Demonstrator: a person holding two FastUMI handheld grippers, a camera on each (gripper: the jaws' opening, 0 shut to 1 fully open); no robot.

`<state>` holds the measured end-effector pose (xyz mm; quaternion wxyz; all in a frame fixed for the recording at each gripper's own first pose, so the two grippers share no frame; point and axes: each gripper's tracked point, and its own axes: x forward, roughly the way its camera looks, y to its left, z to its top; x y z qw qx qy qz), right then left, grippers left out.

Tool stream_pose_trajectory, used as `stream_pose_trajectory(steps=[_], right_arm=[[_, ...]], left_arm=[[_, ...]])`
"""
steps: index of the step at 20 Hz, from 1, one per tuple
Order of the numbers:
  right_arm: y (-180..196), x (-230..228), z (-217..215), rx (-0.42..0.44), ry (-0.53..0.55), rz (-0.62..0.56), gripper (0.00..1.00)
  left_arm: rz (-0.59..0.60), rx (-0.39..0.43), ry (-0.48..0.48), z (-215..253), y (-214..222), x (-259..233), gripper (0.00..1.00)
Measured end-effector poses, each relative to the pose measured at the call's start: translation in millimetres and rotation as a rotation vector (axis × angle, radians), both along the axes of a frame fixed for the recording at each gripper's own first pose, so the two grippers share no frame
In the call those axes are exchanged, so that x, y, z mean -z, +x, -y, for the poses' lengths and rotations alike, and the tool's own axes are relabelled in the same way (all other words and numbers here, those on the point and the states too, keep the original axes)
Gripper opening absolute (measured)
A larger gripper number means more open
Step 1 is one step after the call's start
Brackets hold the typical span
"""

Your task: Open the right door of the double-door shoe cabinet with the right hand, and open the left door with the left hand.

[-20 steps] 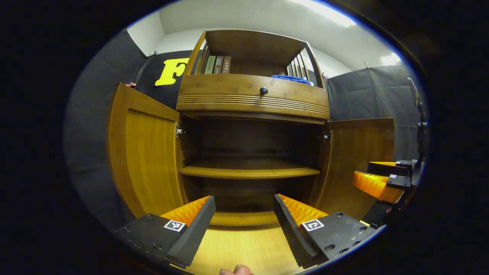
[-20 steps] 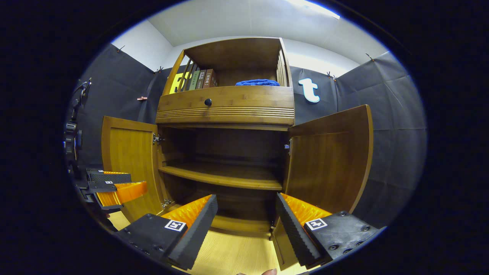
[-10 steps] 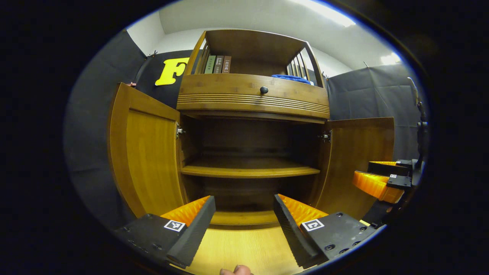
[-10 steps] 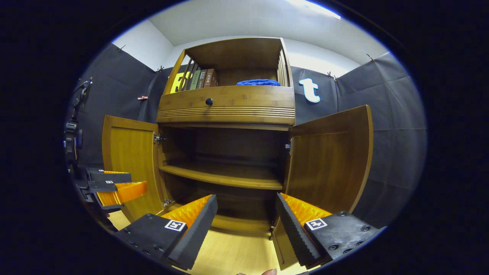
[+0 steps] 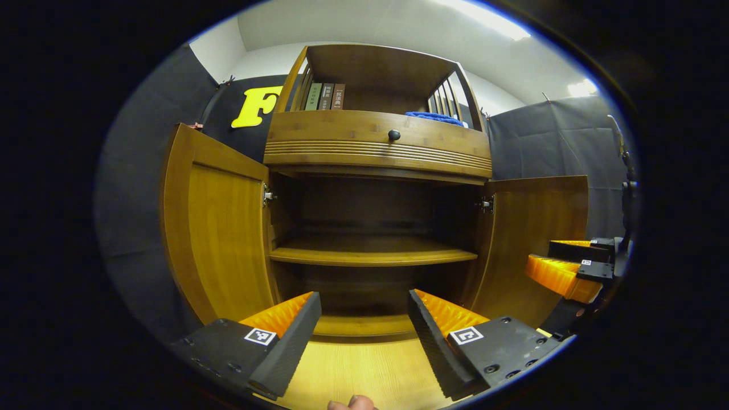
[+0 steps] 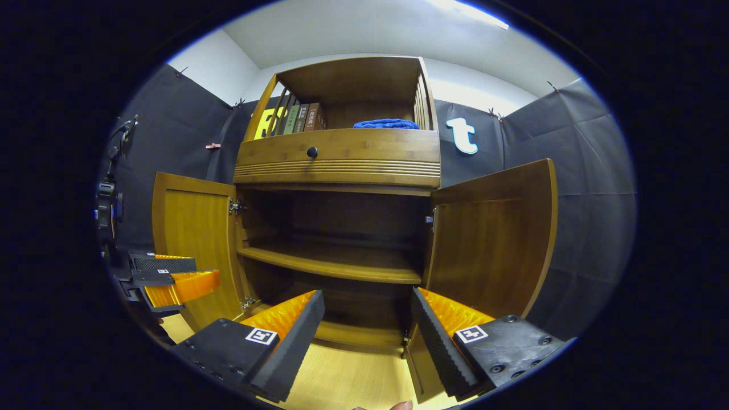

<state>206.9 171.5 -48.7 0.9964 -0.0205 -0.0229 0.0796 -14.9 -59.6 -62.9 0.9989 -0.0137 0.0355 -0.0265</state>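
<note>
Left gripper view showed us the shoe cabinet (image 5: pixel 376 154) with both lower doors swung wide: the left door (image 5: pixel 219 239) stood out to one side and the right door (image 5: pixel 535 239) to the other, baring the dark inside and its middle shelf (image 5: pixel 370 256). Our left gripper (image 5: pixel 364 336) hung in front of the opening with its fingers apart and nothing between them, touching neither door. In the right gripper view our right gripper (image 6: pixel 367 336) was likewise spread and empty, near the lower edge of the right door (image 6: pixel 492 250) but, as far as we could tell, clear of it; the left door (image 6: pixel 193 245) stood open beyond.

We judged the task done, with only the drawing back left. The risk we saw lay there: the right gripper sat close to the right door's bottom corner, so a careless sideways pull could clip the edge and swing the door partly shut. A knock on the left door could do the same.
</note>
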Motion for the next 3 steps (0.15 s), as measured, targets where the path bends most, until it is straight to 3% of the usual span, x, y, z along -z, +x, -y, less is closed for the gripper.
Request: stream_pose_trajectory(steps=[3], right_arm=[[0.1,-0.1,0.6,0.002,-0.002,0.001,0.96]], left_arm=[[0.001,-0.001,-0.003,-0.9,0.2,-0.6,0.93]])
